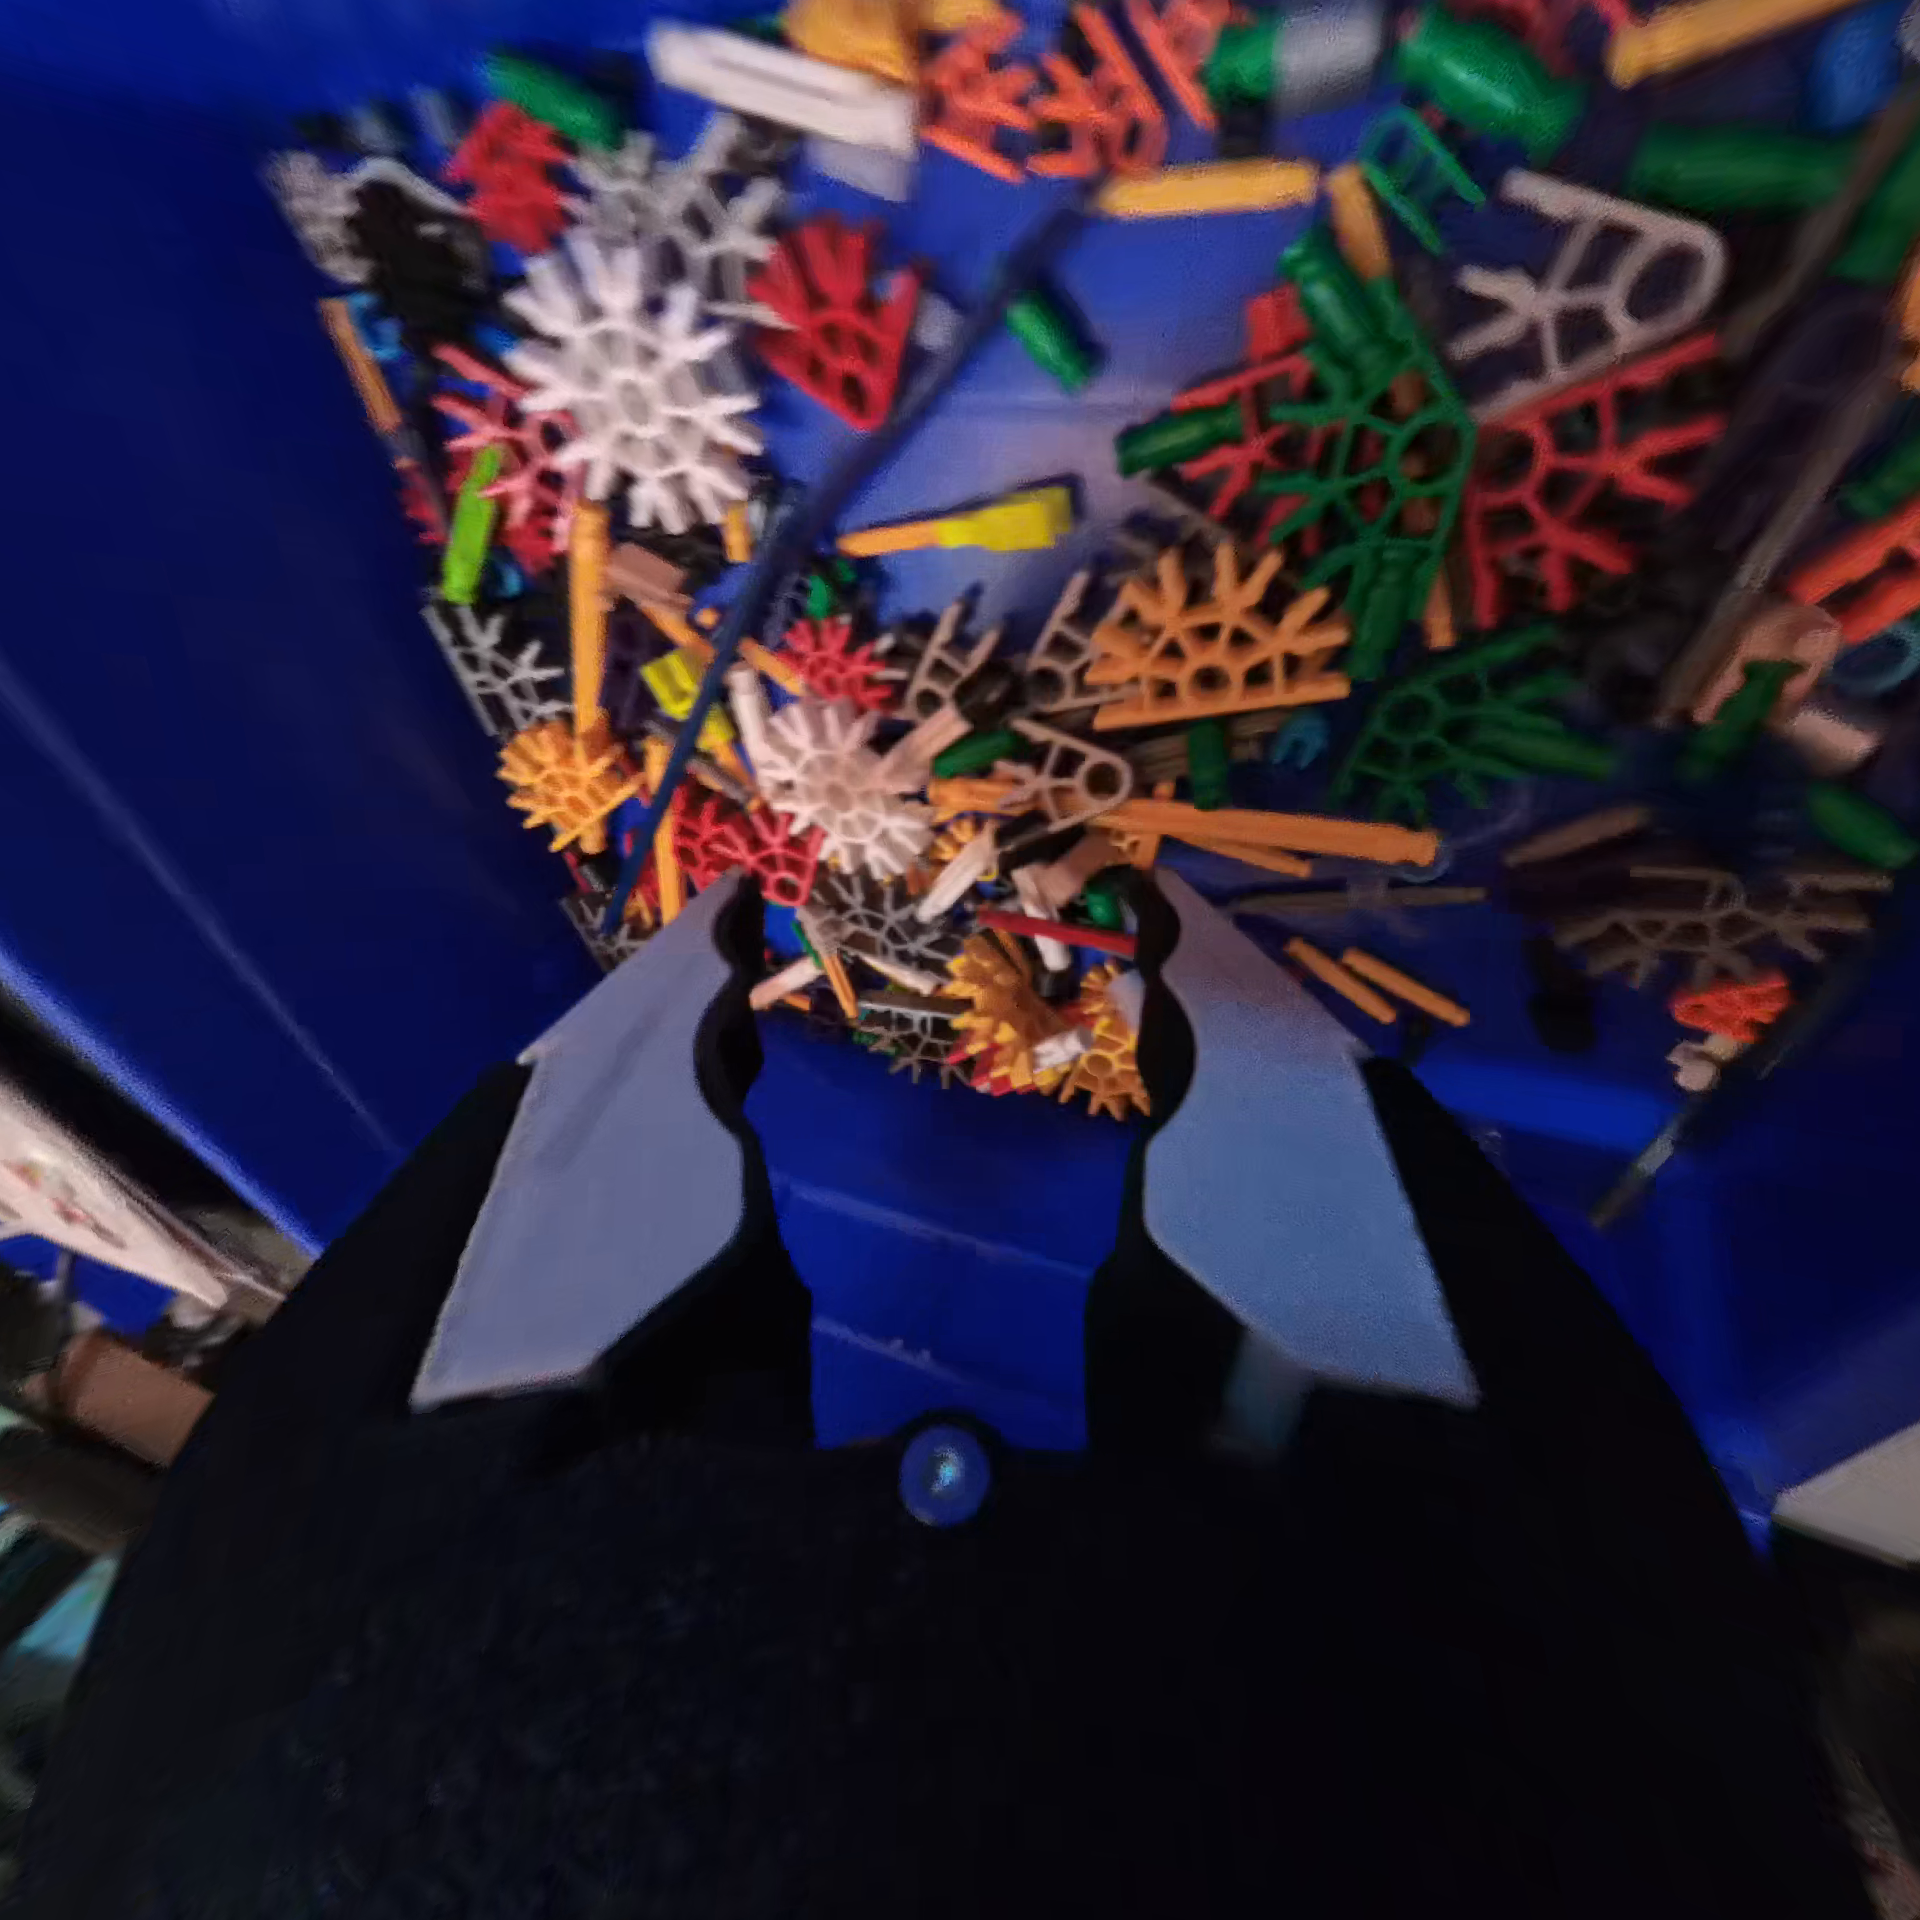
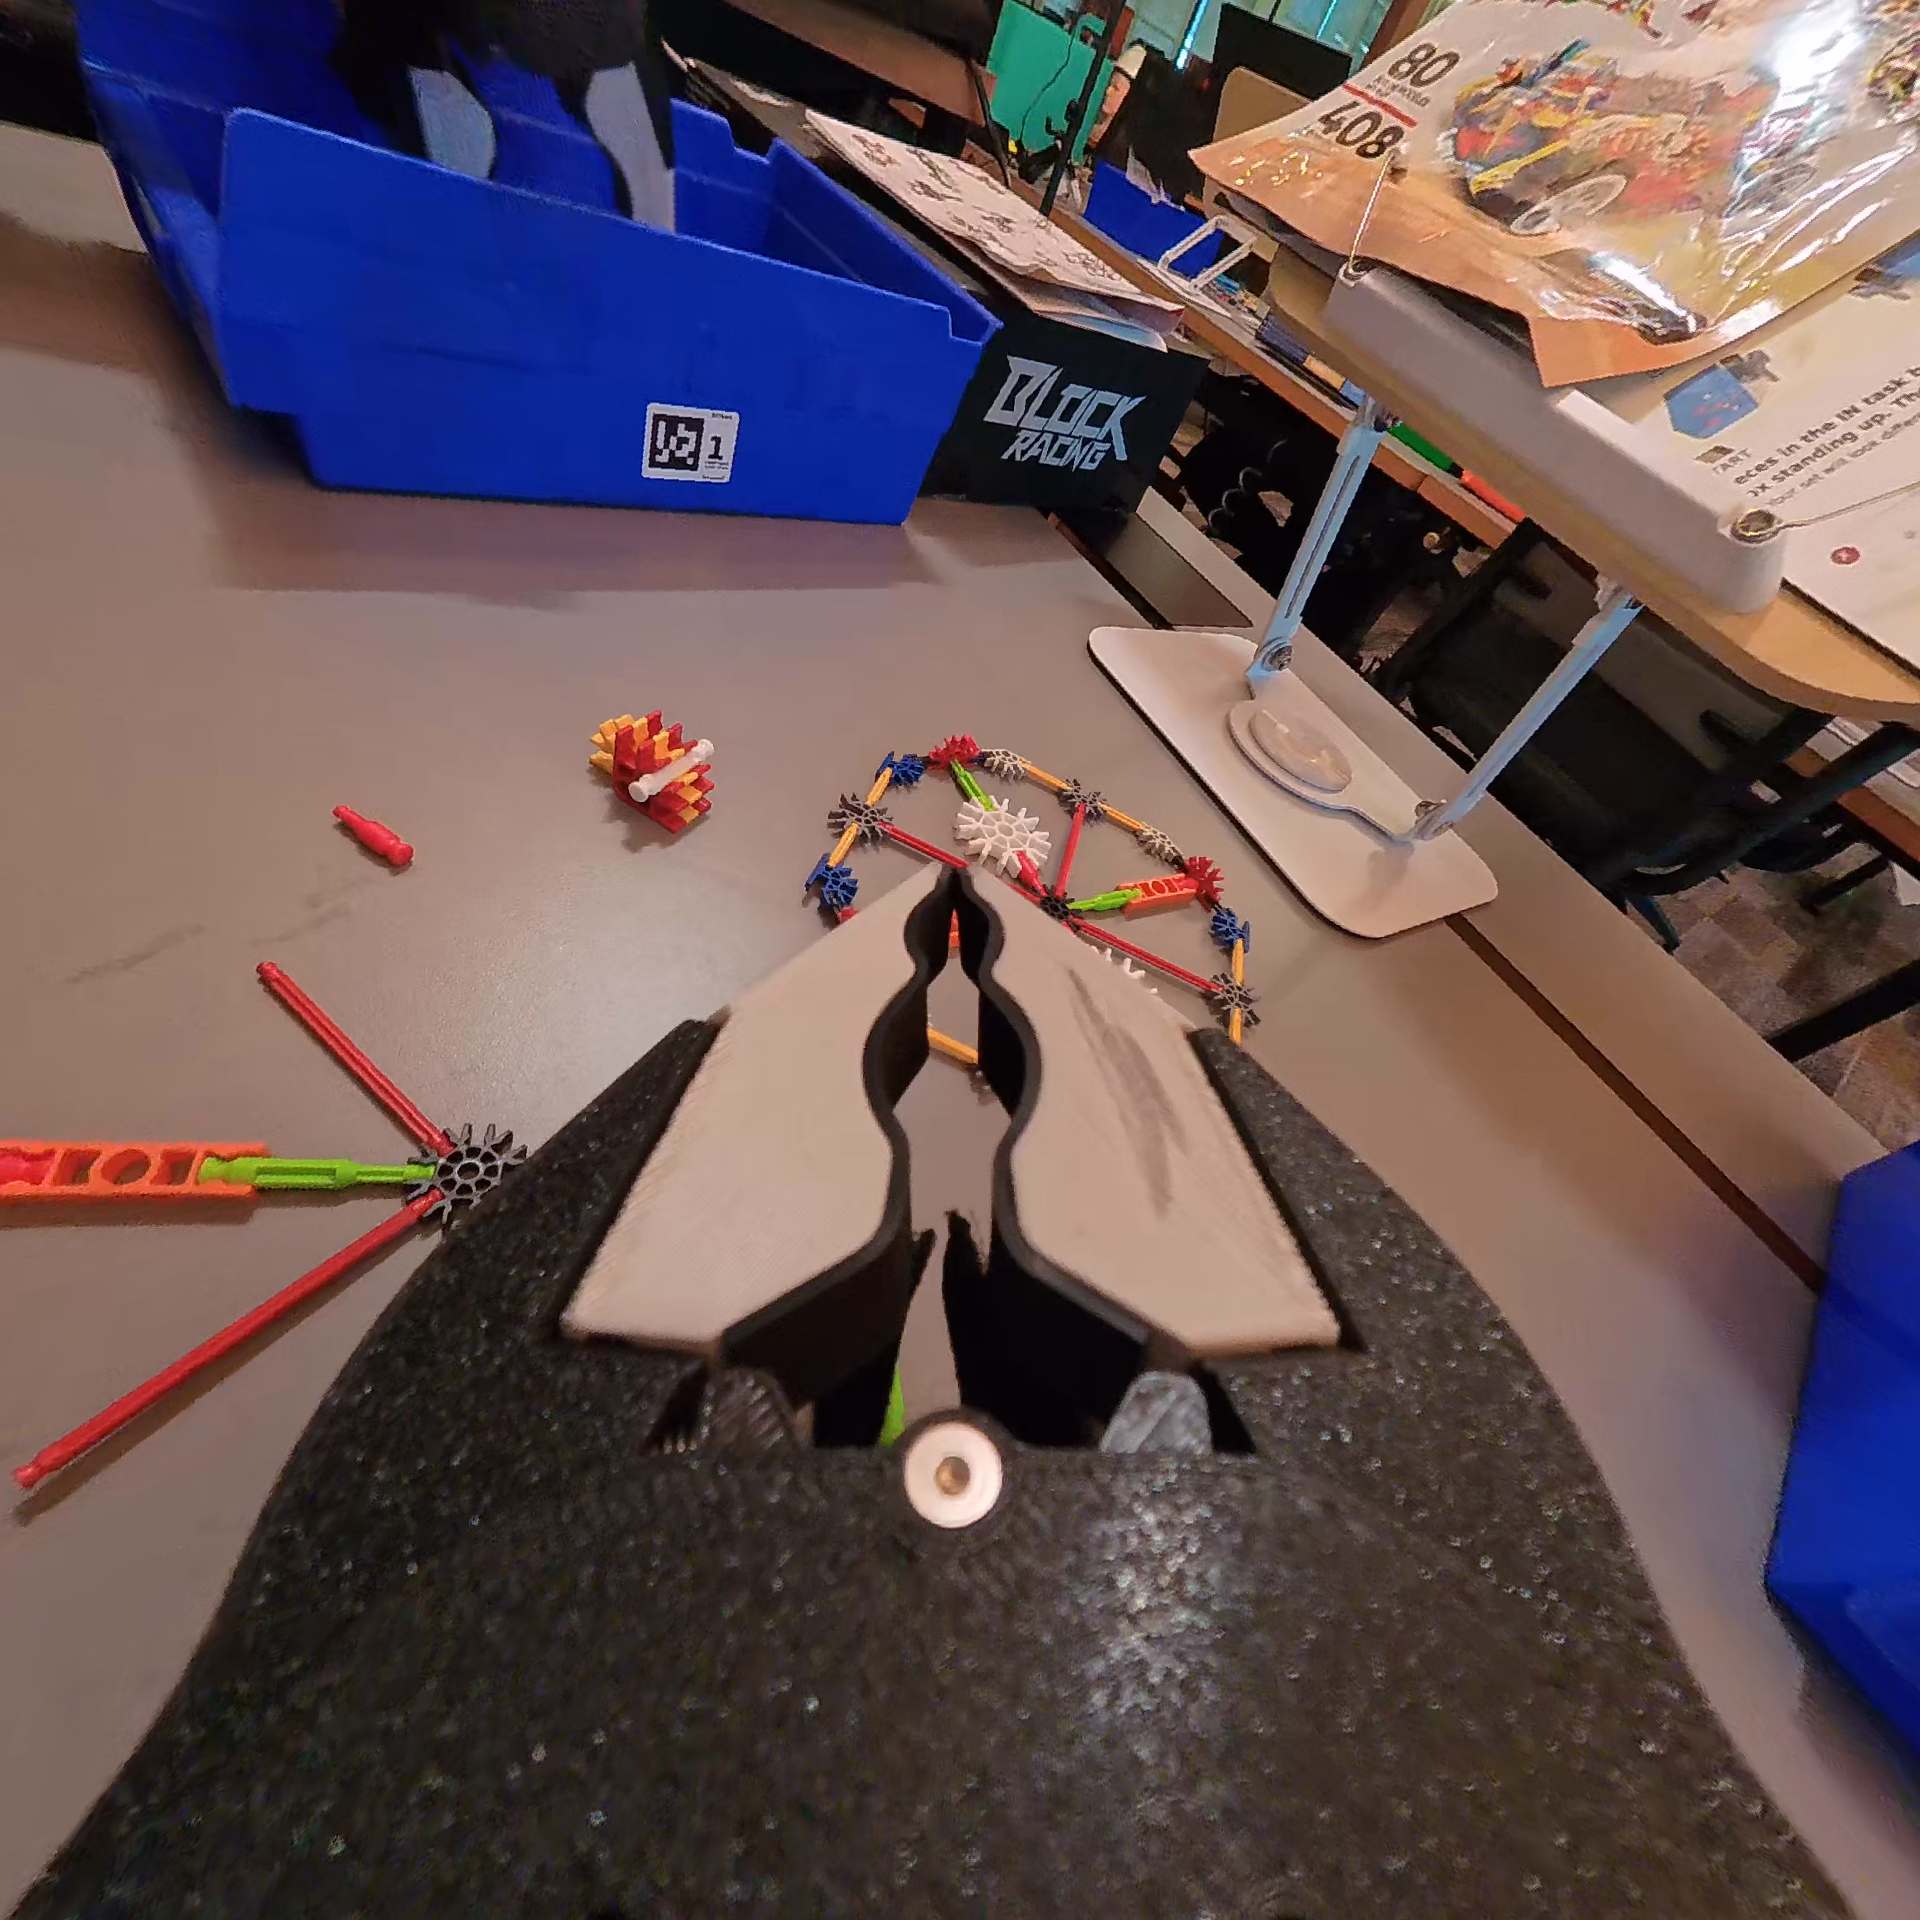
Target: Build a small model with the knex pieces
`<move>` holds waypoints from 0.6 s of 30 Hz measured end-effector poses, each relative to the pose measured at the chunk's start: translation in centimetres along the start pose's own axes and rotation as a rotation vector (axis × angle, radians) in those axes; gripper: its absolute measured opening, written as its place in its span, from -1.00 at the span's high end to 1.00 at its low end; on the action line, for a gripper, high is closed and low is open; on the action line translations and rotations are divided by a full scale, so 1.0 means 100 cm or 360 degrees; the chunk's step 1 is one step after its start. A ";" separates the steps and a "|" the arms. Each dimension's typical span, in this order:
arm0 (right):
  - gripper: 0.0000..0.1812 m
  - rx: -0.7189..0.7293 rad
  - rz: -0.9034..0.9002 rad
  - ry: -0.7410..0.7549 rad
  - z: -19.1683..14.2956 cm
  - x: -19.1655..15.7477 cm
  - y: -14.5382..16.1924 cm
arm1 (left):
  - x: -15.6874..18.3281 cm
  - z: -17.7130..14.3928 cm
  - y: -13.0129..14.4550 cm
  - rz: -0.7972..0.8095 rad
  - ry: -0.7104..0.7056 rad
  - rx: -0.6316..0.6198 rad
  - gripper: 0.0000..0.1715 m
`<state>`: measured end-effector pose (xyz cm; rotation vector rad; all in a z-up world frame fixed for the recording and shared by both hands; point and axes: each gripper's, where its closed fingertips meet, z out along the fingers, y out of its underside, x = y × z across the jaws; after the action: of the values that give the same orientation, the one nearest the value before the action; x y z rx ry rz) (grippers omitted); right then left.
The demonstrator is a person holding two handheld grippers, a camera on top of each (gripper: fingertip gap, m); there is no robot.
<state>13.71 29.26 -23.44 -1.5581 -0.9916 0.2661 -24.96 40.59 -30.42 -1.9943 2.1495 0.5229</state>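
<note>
In the left wrist view my left gripper (image 1: 945, 914) is open and empty. It hangs just above a heap of coloured plastic construction rods and connectors (image 1: 862, 790) inside a blue bin (image 1: 208, 727). A white snowflake connector (image 1: 634, 384) lies farther in. In the right wrist view my right gripper (image 2: 954, 883) is shut, with nothing visible between its tips. It is low over a flat wheel (image 2: 1039, 862) built of rods and connectors on the grey table (image 2: 416, 644), and it hides the wheel's near part. The left gripper (image 2: 540, 125) shows in the blue bin (image 2: 582, 343) at the back left.
A black hub with red rods, a green rod and an orange piece (image 2: 468, 1169) lies at the left. A red and yellow connector stack (image 2: 655, 769) and a short red rod (image 2: 372, 834) lie mid-table. A white stand (image 2: 1288, 769) holds printed sheets at the right. A black box (image 2: 1060, 416) and another blue bin (image 2: 1860, 1455) are nearby. About 40 cm separates my left fingertips from my right. Measured from the fingertips, the orange piece (image 2: 468, 1169) is 12 cm or so from the right gripper and 40 cm from the left.
</note>
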 end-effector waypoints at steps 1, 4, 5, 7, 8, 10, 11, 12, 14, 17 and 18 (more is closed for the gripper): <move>1.00 0.0002 -0.0001 0.0003 -0.001 0.000 0.000 | -0.002 -0.004 0.000 -0.0062 0.0024 0.0027 0.16; 1.00 0.0008 0.0008 0.0004 -0.002 0.001 0.000 | -0.007 -0.019 0.005 -0.0241 0.0037 0.0083 0.20; 1.00 0.0014 0.0013 0.0000 -0.002 0.001 -0.001 | 0.002 -0.023 0.007 -0.0309 0.0145 0.0105 0.24; 1.00 0.0020 0.0020 -0.0012 -0.001 0.001 -0.001 | 0.014 -0.026 0.017 -0.0370 0.0247 0.0086 0.36; 1.00 0.0020 0.0021 -0.0020 -0.001 0.000 -0.001 | 0.018 -0.025 0.022 -0.0362 0.0264 0.0067 0.44; 1.00 0.0024 0.0016 -0.0033 0.000 -0.002 -0.002 | 0.028 -0.021 0.028 -0.0264 0.0285 0.0054 0.49; 1.00 0.0024 0.0014 -0.0037 0.000 -0.003 -0.002 | 0.032 -0.019 0.030 -0.0224 0.0284 0.0031 0.51; 1.00 0.0025 0.0013 -0.0039 0.000 -0.003 -0.002 | 0.036 -0.016 0.032 -0.0242 0.0304 -0.0009 0.51; 1.00 0.0030 0.0014 -0.0037 -0.001 -0.003 -0.003 | 0.034 -0.012 0.030 -0.0315 0.0298 -0.0027 0.56; 1.00 0.0036 0.0016 -0.0034 -0.001 -0.002 -0.004 | 0.028 -0.014 0.014 -0.0719 0.0429 0.0102 0.64; 1.00 0.0038 0.0017 -0.0034 -0.002 -0.002 -0.004 | 0.028 -0.015 0.009 -0.0825 0.0505 0.0155 0.68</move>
<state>13.51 28.96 -23.10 -1.5423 -0.9936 0.3014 -26.00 37.44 -29.86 -2.5795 1.6417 0.0229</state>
